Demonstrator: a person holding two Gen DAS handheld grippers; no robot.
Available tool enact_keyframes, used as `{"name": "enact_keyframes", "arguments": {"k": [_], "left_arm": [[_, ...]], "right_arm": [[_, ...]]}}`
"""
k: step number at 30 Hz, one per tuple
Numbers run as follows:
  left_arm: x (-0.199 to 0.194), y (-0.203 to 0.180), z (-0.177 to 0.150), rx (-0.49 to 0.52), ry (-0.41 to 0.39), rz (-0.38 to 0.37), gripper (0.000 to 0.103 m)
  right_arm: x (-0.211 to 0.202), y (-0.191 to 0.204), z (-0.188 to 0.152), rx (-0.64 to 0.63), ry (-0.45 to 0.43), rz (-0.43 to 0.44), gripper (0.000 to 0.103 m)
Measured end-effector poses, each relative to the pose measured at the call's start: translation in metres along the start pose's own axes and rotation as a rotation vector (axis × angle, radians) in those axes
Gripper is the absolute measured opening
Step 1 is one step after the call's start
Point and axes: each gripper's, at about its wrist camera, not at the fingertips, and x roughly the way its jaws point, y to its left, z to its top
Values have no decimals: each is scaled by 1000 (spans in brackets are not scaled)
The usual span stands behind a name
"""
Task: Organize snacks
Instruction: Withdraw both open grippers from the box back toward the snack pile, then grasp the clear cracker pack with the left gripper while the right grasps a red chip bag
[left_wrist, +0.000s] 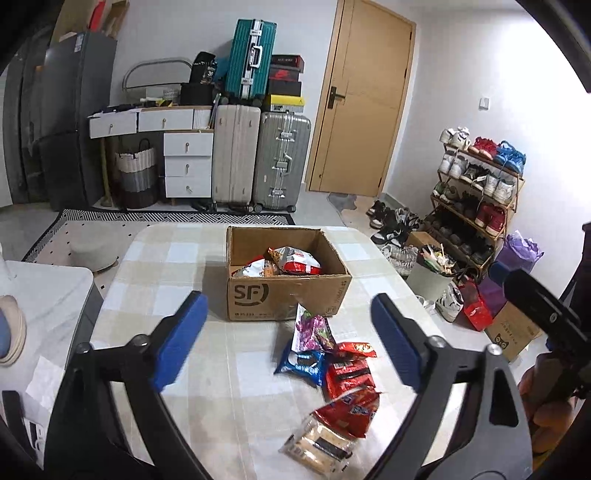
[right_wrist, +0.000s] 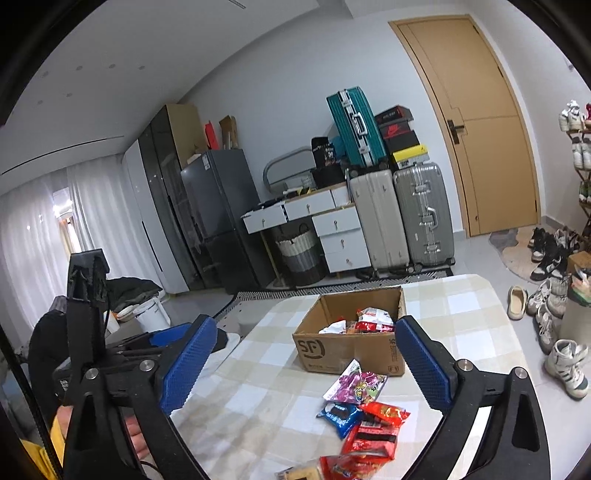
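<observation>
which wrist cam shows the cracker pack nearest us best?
Left wrist view: the clear cracker pack shows whole on the table, under the red packets. The right wrist view crops it at the bottom edge, showing only its top.

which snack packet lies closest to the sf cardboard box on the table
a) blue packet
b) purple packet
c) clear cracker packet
b: the purple packet lies right by the front of the cardboard box; the blue packet and clear cracker packet lie further off.
</observation>
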Motion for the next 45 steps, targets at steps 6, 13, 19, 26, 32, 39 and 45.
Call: {"name": "enact_keyframes", "arguments": {"k": [6,13,19,26,32,39,45], "left_arm": [[-41,-2,-18,12,-41,4,103],[-56,-2,-34,7,-21,-4,103],[-59,-3,-47,2,-7,-4,103],[-33,1,-49,17,24,-18,103],[0,-1,-71,52,99,-55,103],[55,0,-119,94,231,-101,103],[107,-9,-165,149,386,-156,103]], "right_arm": [[-21,13,-19,-50,-27,-13,101],[-31,27,-30,-102,-36,-21,102],[-36,35,-42,-145,-40,-37,102],[-42,34,-51,-147,-49,-49,102],[-42,30,-61,-174,-48,-90,102],[-23,10,-75,-126,29,-80,102],[-16,-5,-83,-88,41,-80,102]]}}
